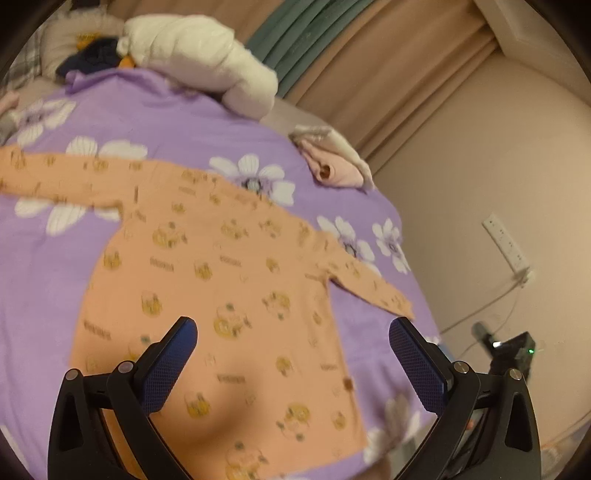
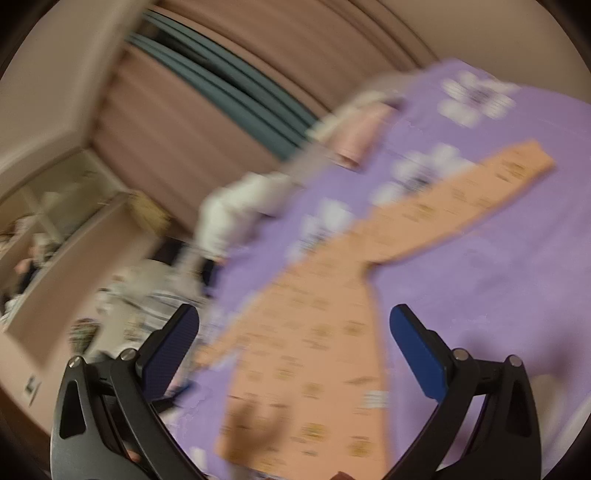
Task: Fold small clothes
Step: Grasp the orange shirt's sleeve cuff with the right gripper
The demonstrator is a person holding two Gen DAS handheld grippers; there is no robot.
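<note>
An orange long-sleeved child's top point(image 1: 229, 273) with a yellow print lies flat on the purple flowered bedspread point(image 1: 184, 122), both sleeves spread out. My left gripper point(image 1: 291, 332) is open and empty, hovering above the top's lower body. In the blurred right wrist view the same top point(image 2: 314, 332) runs up to one sleeve point(image 2: 461, 195) at upper right. My right gripper point(image 2: 293, 321) is open and empty above the top's body.
A white pillow or duvet bundle point(image 1: 199, 55) and dark clothes point(image 1: 92, 59) lie at the bed's far end. A folded pink garment point(image 1: 332, 162) sits at the bed's right edge. Beyond are curtains point(image 1: 314, 29), a wall, a power strip point(image 1: 508, 245) and a cable.
</note>
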